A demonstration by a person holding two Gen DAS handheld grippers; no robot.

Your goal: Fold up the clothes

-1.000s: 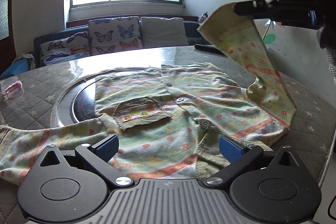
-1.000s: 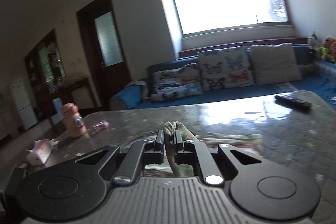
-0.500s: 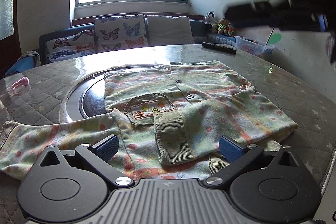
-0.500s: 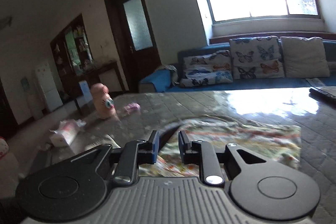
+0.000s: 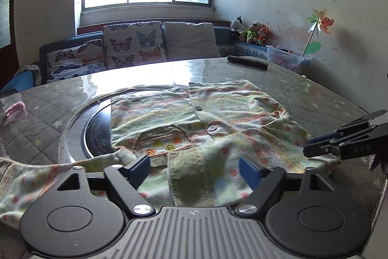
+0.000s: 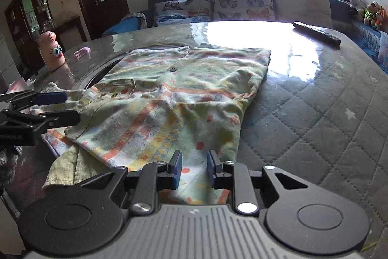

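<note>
Lying flat across the round quilted table, partly over the dark turntable at its centre, the small patterned button-up shirt has its right sleeve already folded across the front, while the other sleeve trails off toward the table's edge. It looks light, soft and limp, a fleecy knit that should drape and sag when lifted, so one pinch point will probably let the rest droop; the ribbed cuff or a doubled hem edge would likely give the firmest bite, and the trailing sleeve is the obvious next place to take hold. The left gripper stands spread, its jaws having just been closing a little, with the cuff lying between them but no pad pressing on it. The right gripper is parted narrowly over the shirt's near edge, gripping nothing, its jaws having just opened from nearly shut. The only readable writing is "DAS" on the right gripper's finger in the left wrist view.
</note>
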